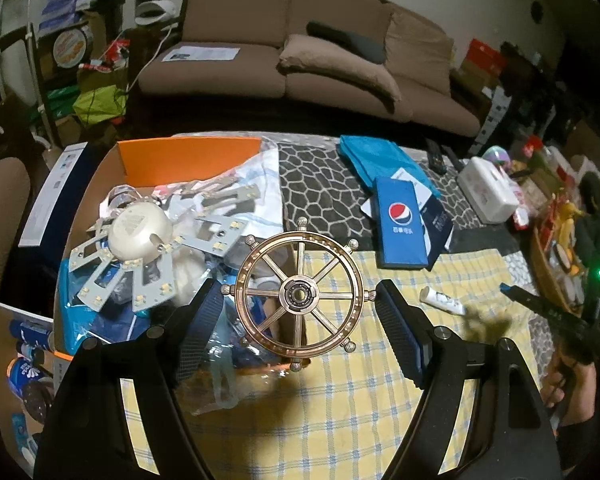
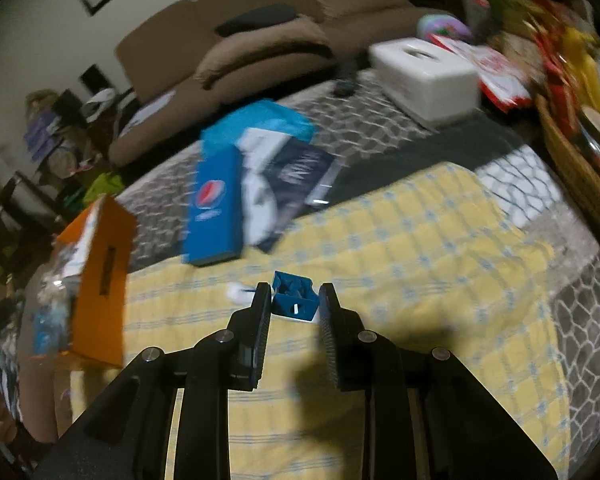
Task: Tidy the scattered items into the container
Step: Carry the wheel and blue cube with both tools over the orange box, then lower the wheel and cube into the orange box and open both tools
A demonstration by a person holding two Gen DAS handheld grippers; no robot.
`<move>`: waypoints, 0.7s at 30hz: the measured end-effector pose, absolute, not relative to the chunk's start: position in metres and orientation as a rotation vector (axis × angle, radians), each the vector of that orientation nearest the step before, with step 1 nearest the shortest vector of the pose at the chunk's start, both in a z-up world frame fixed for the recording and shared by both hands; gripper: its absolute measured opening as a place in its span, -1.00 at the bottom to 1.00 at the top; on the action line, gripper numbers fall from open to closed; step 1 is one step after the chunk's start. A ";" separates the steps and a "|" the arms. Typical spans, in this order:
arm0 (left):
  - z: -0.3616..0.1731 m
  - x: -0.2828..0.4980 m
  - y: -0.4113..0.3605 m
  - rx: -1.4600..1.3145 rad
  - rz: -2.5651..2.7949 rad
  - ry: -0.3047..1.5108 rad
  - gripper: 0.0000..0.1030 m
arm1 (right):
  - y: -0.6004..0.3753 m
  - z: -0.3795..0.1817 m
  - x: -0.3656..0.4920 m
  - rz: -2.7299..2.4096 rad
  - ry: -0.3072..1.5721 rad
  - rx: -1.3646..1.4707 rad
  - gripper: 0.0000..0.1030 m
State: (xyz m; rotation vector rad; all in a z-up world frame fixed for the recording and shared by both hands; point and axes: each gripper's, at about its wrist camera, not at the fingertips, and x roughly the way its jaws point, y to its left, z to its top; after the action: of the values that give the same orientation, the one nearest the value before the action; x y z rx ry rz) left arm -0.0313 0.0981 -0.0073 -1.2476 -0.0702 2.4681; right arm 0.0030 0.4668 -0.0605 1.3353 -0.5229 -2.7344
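Across the yellow checked cloth [image 2: 400, 240] sits the orange cardboard box [image 1: 188, 156], open-topped and already heaped with plastic bags and a white LED lamp module [image 1: 140, 228]. Beside it lies a blue Pepsi box [image 1: 402, 224]. My left claw [image 1: 300, 300] is spread wide around a bronze ship's-wheel spinner [image 1: 298, 294] poised at the box's edge, pads apart from its rim. My right claw [image 2: 294, 298] pinches a small blue plastic block [image 2: 294, 296] above the cloth.

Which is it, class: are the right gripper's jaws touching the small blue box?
Cannot tell. In the right wrist view, the small blue box sits between the right gripper's jaws, but blur hides any contact or gap.
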 end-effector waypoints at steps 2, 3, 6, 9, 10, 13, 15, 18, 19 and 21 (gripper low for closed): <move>-0.004 -0.036 0.088 -1.245 2.482 -0.099 0.47 | 0.436 -0.049 -0.003 -2.691 -0.486 1.292 -0.54; -0.003 -0.038 0.083 -1.246 2.490 -0.109 0.47 | 0.421 -0.044 -0.007 -2.670 -0.469 1.274 -0.54; -0.003 -0.051 0.061 -1.273 2.531 -0.153 0.47 | 0.369 -0.029 -0.021 -2.584 -0.409 1.215 -0.54; -0.006 -0.065 0.031 -1.313 2.586 -0.231 0.47 | 0.315 -0.014 -0.037 -2.510 -0.338 1.157 -0.54; -0.006 -0.069 0.020 -1.325 2.605 -0.256 0.47 | 0.302 -0.010 -0.042 -2.493 -0.319 1.143 -0.54; -0.006 -0.080 -0.009 -1.359 2.646 -0.314 0.47 | 0.254 0.001 -0.062 -2.439 -0.236 1.114 -0.53; -0.007 -0.086 -0.026 -1.376 2.659 -0.353 0.47 | 0.220 0.006 -0.078 -2.415 -0.164 1.109 -0.53; -0.012 -0.095 -0.046 -1.413 2.658 -0.389 0.47 | 0.180 0.003 -0.101 -2.371 -0.109 1.129 -0.53; -0.015 -0.098 -0.051 -1.429 2.649 -0.397 0.47 | 0.165 -0.001 -0.112 -2.352 -0.090 1.159 -0.53; -0.022 -0.104 -0.061 -1.461 2.604 -0.455 0.47 | 0.147 -0.007 -0.123 -2.329 -0.070 1.188 -0.53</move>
State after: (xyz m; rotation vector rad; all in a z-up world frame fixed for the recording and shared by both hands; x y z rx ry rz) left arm -0.1045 -0.0615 -0.0219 -1.4613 -0.4548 2.6042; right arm -0.1226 0.1465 -0.0070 1.1882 -0.0698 -2.3288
